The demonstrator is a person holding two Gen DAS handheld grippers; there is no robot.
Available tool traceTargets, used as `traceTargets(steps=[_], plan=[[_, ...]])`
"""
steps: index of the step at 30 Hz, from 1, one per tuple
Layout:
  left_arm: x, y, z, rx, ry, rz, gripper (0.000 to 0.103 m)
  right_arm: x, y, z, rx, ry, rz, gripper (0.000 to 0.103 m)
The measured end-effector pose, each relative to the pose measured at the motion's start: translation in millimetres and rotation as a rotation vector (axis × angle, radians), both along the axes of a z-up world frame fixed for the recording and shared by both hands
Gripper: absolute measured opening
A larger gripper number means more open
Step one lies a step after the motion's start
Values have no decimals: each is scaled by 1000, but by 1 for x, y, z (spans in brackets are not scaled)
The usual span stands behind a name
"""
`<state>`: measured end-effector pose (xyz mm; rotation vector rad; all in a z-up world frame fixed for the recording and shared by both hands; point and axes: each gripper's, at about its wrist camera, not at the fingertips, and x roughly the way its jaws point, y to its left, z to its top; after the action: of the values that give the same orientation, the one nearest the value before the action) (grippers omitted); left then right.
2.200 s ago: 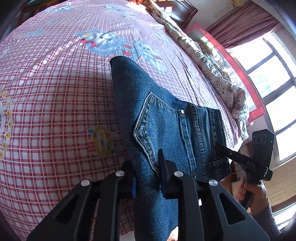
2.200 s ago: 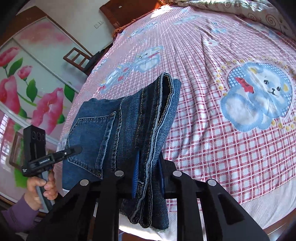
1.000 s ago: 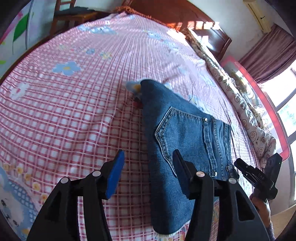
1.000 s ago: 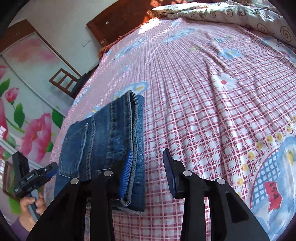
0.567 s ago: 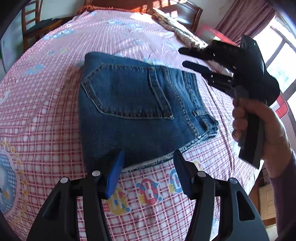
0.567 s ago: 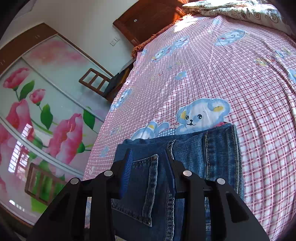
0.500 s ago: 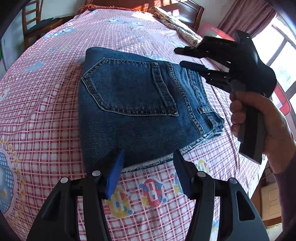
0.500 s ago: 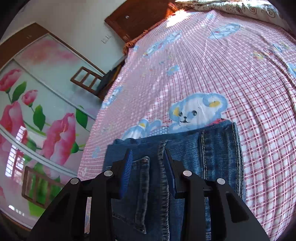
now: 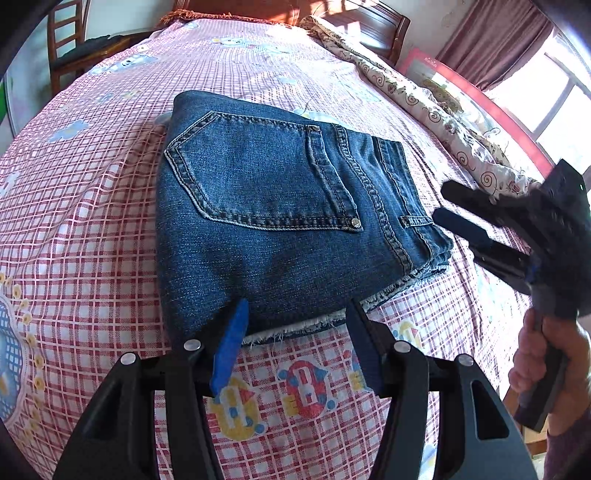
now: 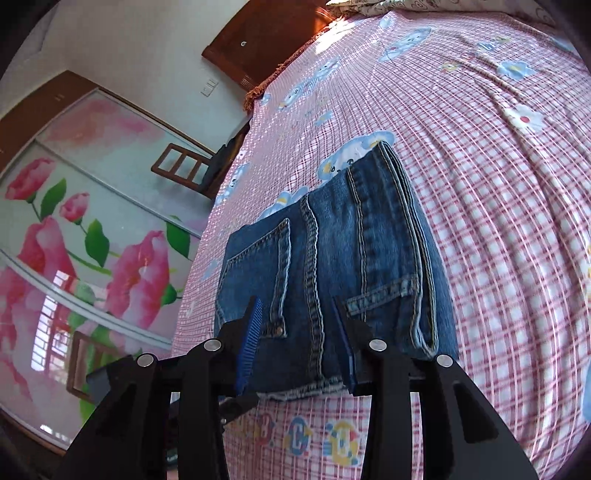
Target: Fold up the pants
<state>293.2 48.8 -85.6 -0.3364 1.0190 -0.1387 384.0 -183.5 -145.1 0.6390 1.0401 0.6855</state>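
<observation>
The blue jeans [image 9: 280, 206] lie folded into a compact rectangle on the bed, back pocket up, frayed hem edge toward me. My left gripper [image 9: 295, 332] is open and empty, hovering just short of the frayed edge. My right gripper [image 10: 299, 332] is open and empty, over the near edge of the jeans [image 10: 332, 266]. The right gripper also shows in the left wrist view [image 9: 465, 218], held in a hand to the right of the jeans, jaws apart.
The bed carries a pink checked sheet [image 9: 92, 229] with cartoon prints. A rumpled patterned quilt [image 9: 436, 114] lies along the far right side. A wooden chair [image 9: 70, 48] stands by the bed. A flowered wardrobe door [image 10: 74, 236] and wooden headboard [image 10: 266, 33] are beyond.
Both grippers released the jeans, which now lie flat on the bed. Both have pulled back toward the near edge, and the right gripper has swung away to the right of the jeans.
</observation>
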Motion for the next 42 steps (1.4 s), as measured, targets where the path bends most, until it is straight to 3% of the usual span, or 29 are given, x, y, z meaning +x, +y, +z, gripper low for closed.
traceTargets(steps=[1, 2, 5, 6, 7, 8, 11, 15, 17, 20, 25, 28, 33, 35, 42], plan=[[0, 0, 0, -1, -1, 0, 55, -6, -4, -8, -10, 21, -2, 49], [-1, 1, -2, -2, -3, -1, 55, -10, -8, -19, -20, 45, -7, 49], [-5, 6, -5, -17, -16, -2, 55, -19, -29, -43, 117, 91, -71, 45], [-6, 7, -4, -20, -23, -8, 56, -23, -31, -40, 98, 116, -94, 50], [-8, 8, -3, -25, -31, -14, 56, -29, -31, -34, 30, 127, -111, 65], [-11, 10, -1, -36, -35, -14, 56, -37, -32, -27, -35, 120, -122, 65], [-24, 14, 6, -52, -21, 7, 61, -66, -39, -14, -40, 92, -108, 65], [-57, 11, 21, 26, -51, 17, 73, -109, -46, -2, -101, 58, -92, 66], [-77, 9, 25, 62, -57, 21, 76, -132, -51, -1, -122, 52, -81, 79], [-106, 7, 32, 110, -75, 34, 86, -159, -52, 0, -150, 39, -61, 79], [-147, -2, 41, 194, -108, 48, 93, -198, -51, 1, -217, 9, -57, 79], [-169, -6, 48, 242, -153, 66, 98, -212, -37, 12, -314, -55, -42, 79], [-200, -9, 63, 312, -287, 123, 101, -232, -18, 33, -515, -238, -22, 79], [-205, -11, 69, 350, -348, 128, 101, -238, -12, 41, -577, -317, -33, 85], [-222, -22, 96, 447, -605, 88, 101, -258, -17, 71, -550, -561, -98, 86]])
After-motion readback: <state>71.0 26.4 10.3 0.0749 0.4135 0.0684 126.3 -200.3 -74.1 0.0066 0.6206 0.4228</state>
